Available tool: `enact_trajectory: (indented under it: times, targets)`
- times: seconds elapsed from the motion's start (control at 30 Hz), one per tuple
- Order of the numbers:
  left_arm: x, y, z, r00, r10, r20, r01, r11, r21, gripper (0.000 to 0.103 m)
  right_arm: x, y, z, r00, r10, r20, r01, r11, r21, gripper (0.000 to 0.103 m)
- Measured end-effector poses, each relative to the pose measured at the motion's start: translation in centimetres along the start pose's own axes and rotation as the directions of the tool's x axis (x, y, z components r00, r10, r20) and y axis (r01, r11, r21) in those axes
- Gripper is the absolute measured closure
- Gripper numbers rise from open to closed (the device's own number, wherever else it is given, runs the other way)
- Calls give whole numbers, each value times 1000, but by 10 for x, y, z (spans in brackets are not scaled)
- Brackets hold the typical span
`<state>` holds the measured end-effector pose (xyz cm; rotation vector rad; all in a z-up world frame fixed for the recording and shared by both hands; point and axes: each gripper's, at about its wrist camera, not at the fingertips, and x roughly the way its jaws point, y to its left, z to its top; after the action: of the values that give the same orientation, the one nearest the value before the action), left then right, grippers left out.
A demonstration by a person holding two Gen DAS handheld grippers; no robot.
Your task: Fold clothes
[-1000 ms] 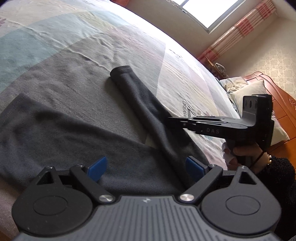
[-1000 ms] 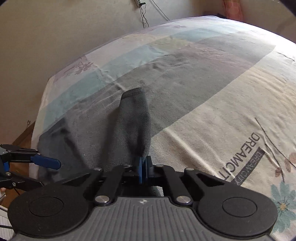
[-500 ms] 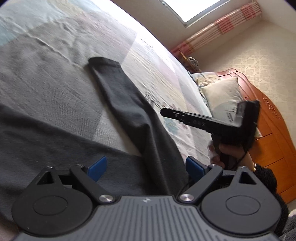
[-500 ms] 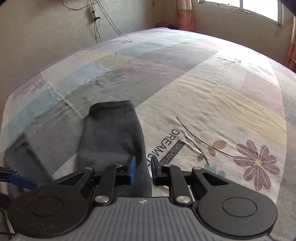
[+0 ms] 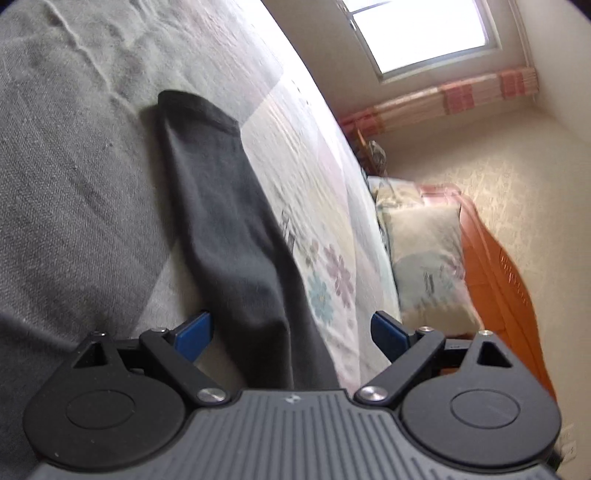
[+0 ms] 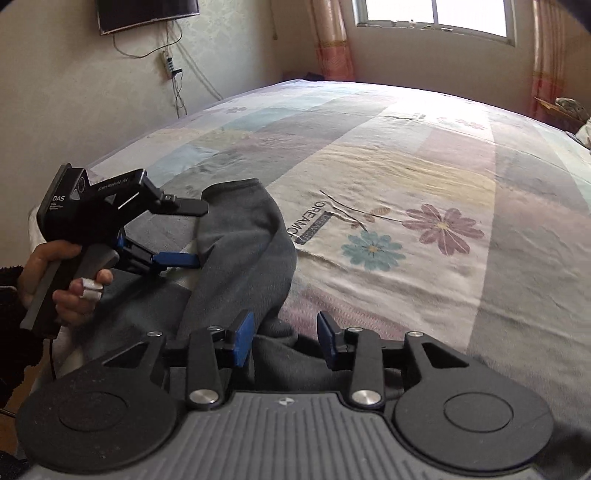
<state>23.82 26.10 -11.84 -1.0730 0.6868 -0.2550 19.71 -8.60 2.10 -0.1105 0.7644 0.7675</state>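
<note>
Lying flat on bedsheet [image 6: 424, 155] — dark sleeve [image 5: 221, 221], left gripper [image 5: 291, 332] & right gripper [image 6: 284, 338] both released, nothing gripped.

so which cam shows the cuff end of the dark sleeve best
The left wrist view. The dark sleeve runs its full length across the bedspread there, with the cuff lying flat and unobstructed. In the right wrist view the cuff also shows, but the left gripper crosses in front of the sleeve beside it.

Both wrist cameras sat low over the bed [image 5: 66, 155], close to the dark sleeve [image 5: 221, 206] they shared; left faced the headboard [image 5: 506, 280], right the window [image 6: 432, 14].
</note>
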Motion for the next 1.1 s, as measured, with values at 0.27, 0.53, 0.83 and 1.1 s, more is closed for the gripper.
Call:
enact_trajectory:
  times: [0.27,0.53,0.83,1.1]
  targets:
    - [17,0,27,998,29,53,-29,1000,5,12,-32,-21,-33,999,-23,47,17,991,133,59]
    - [33,-1,46,997,43,65,-44,999,5,11,-49,-38,-49,997,-46,69,32,982,187,56]
    - [35,11,56,998,-14,55,14,1000,2,18,-49,-46,-63,998,-37,57,23,973,229,56]
    - [43,19,65,998,-4,64,1,999,50,54,-49,-55,-68,997,-42,70,22,963,268,52]
